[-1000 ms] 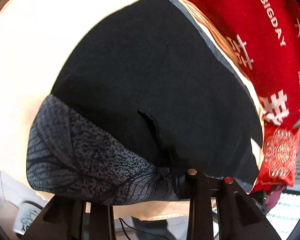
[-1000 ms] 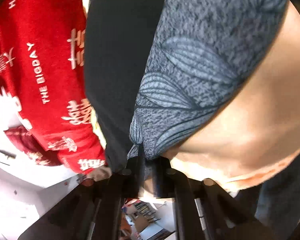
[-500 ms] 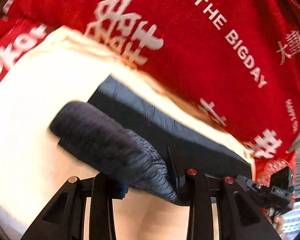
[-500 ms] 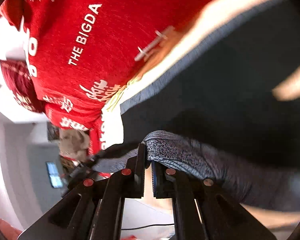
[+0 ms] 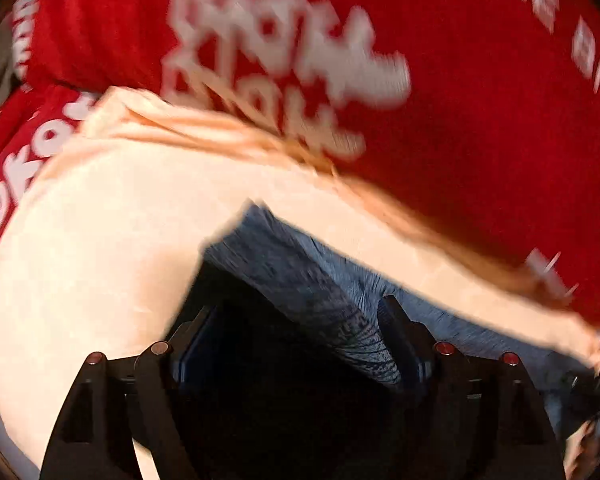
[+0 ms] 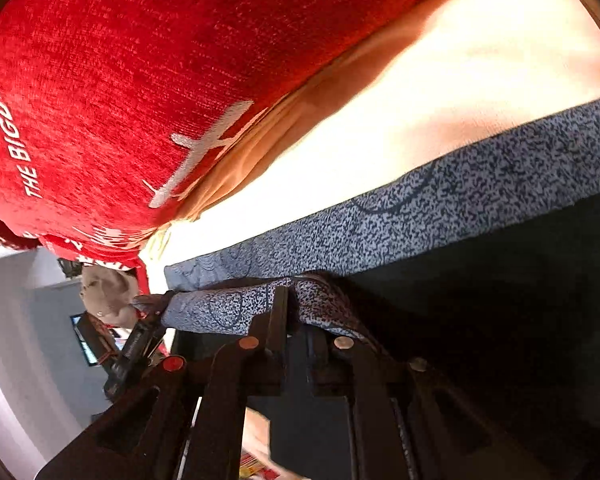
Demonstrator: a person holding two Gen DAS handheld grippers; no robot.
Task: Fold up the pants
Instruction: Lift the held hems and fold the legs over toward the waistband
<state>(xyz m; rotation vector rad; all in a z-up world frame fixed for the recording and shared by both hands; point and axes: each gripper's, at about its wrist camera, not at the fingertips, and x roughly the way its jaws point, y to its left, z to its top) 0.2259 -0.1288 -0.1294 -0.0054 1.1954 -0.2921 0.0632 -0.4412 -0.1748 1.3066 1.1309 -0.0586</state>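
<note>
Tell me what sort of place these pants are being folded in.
Most likely a bedroom at home: the pants lie on a pale sheet like a bed's, a red blanket with white lettering is bunched beside them, and a lit screen shows in the room beyond.

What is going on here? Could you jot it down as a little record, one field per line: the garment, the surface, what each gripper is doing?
garment: pants, grey-blue leaf print outside, black inside, lying folded
surface: cream sheet
behind: red blanket with white lettering
left gripper: jaws opening, printed fabric between them, pads not pressing on it
right gripper: jaws closed on a printed edge of the pants
sharpness: left wrist view blurred, right wrist view clear
</note>
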